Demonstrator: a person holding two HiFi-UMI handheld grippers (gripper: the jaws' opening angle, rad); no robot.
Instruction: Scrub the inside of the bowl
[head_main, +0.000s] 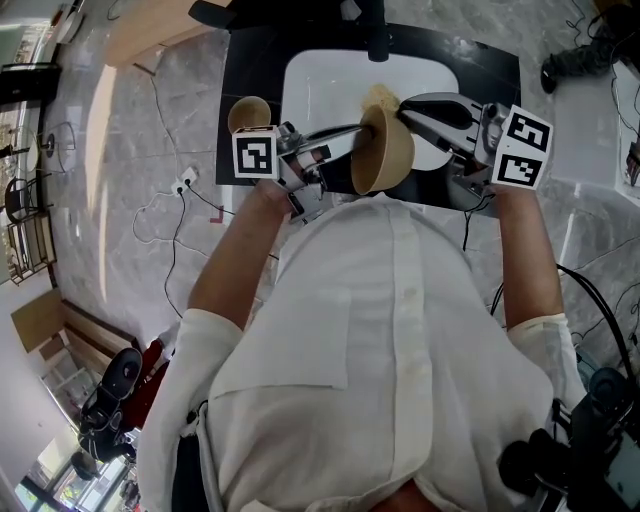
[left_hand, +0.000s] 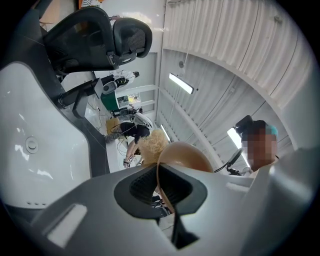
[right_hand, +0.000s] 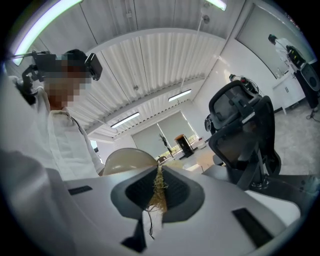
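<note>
The left gripper (head_main: 340, 133) is clenched on the rim of the bowl (head_main: 385, 152). The bowl stands on edge over the 6 o'clock side of the sink (head_main: 320, 85). The right gripper (head_main: 405, 108) pinches a fibrous scrubber (head_main: 380, 97) at the bowl's 12 o'clock.

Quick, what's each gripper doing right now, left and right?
The left gripper is closed on the bowl, gripping its rim.
The right gripper is closed on the scrubber.
</note>
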